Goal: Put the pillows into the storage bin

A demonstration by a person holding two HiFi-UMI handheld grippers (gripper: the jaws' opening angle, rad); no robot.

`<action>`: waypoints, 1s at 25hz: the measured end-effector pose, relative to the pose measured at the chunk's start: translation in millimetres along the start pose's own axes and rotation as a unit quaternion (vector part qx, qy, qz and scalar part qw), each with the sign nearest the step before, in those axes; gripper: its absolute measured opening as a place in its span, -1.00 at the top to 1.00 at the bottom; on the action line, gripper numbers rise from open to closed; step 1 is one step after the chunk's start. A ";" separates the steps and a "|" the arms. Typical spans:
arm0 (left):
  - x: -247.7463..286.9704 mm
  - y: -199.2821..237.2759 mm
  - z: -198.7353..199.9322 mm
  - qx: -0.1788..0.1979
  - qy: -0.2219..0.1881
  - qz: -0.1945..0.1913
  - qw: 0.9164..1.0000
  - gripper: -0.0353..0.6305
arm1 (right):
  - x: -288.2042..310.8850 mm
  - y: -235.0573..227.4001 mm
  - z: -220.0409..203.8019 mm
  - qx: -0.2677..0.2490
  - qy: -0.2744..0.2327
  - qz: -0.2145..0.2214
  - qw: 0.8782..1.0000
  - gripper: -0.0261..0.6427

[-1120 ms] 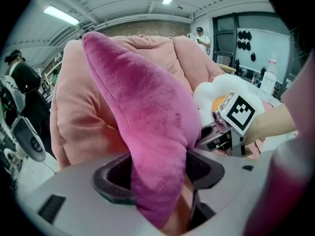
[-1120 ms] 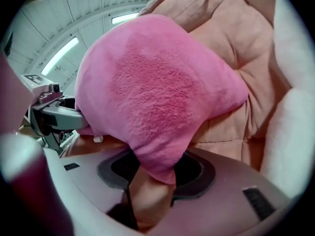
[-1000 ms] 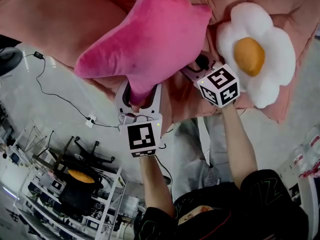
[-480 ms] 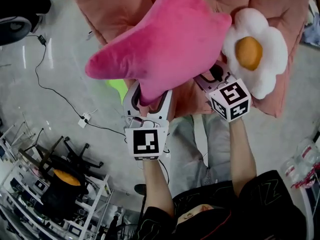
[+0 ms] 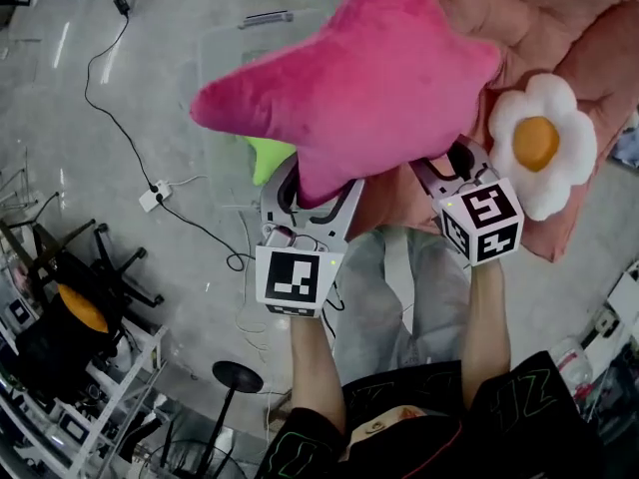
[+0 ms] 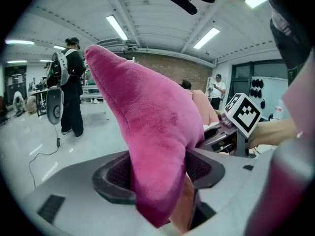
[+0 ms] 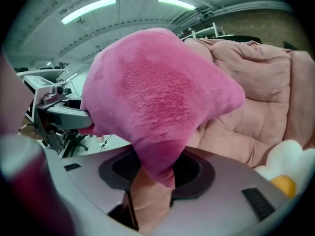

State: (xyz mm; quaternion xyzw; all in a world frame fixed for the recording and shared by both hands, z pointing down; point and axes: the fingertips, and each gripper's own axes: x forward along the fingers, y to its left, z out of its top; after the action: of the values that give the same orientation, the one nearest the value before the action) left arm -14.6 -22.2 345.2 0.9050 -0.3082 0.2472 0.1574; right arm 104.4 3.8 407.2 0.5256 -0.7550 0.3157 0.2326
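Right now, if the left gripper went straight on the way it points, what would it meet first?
The pink star pillow that the left gripper now grips; beyond that, perhaps the clear bin, depth unclear.

Pink star pillow [image 5: 369, 88] aloft, two lower tips pinched in left claw [image 5: 308, 196] and right claw [image 5: 444, 163], partly hiding clear storage bin [image 5: 225, 58] on floor [image 5: 130, 98]; white flower pillow [image 5: 544, 148], yellow centre, flat on pink quilt [image 5: 559, 28].

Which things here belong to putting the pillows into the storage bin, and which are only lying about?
Belong to the job: pink star-shaped plush pillow, gripped by the left gripper and the right gripper; white flower-shaped plush pillow with an orange centre; clear plastic storage bin.
Lying about: white power strip with black cable; black stand with a round base; pink quilted cover.
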 end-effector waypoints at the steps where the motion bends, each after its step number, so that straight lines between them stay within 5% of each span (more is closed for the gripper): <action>1: -12.3 10.3 1.4 -0.013 -0.007 0.009 1.000 -0.02 | 1.6 12.7 9.9 -0.014 0.006 0.004 1.000 0.37; 7: -80.4 82.5 -28.7 -0.087 -0.034 0.076 0.993 -0.04 | 40.9 98.8 38.1 -0.087 0.036 0.044 0.995 0.37; 13: -146.6 145.6 -72.7 -0.158 -0.043 0.145 0.976 -0.07 | 86.0 186.3 45.3 -0.131 0.074 0.098 0.984 0.36; 25: -180.8 214.5 -192.5 -0.259 0.005 0.153 0.954 -0.10 | 165.4 271.3 -27.2 -0.105 0.174 0.125 0.971 0.35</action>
State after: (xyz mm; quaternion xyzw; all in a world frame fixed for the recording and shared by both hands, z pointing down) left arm -342.9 -14.3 434.6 0.7740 -0.4959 0.1841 0.3481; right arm -206.4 -16.3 476.0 0.3367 -0.7917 0.3474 0.3730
